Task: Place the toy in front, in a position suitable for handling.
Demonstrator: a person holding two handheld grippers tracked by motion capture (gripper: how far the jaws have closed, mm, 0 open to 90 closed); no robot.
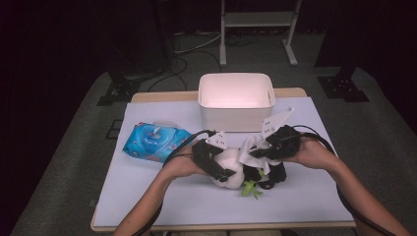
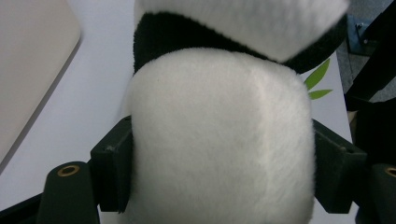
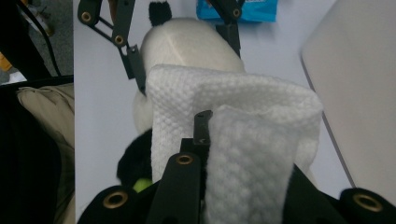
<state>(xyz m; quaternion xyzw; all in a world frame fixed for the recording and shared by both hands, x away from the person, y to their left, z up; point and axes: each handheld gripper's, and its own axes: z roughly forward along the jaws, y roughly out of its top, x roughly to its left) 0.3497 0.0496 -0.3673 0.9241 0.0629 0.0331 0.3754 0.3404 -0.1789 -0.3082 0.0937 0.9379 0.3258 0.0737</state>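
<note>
Left gripper [image 1: 216, 162] clamped panda plush [image 2: 219, 140]; right gripper [image 1: 270, 147] pinched wipe [image 3: 243, 140], probably at panda's 3 o'clock. Advised light strokes.

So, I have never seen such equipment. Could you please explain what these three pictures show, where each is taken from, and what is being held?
A person sits at a table and holds a hand tool with two black jaws in each hand. The high view looks down from above; the other two come from cameras riding on each tool. The left gripper clamps the white head of a plush panda, seen close up in the left gripper view. The right gripper is shut on a white wipe held against the panda. On the table also lie a blue pack of wipes and a white bin.
</note>
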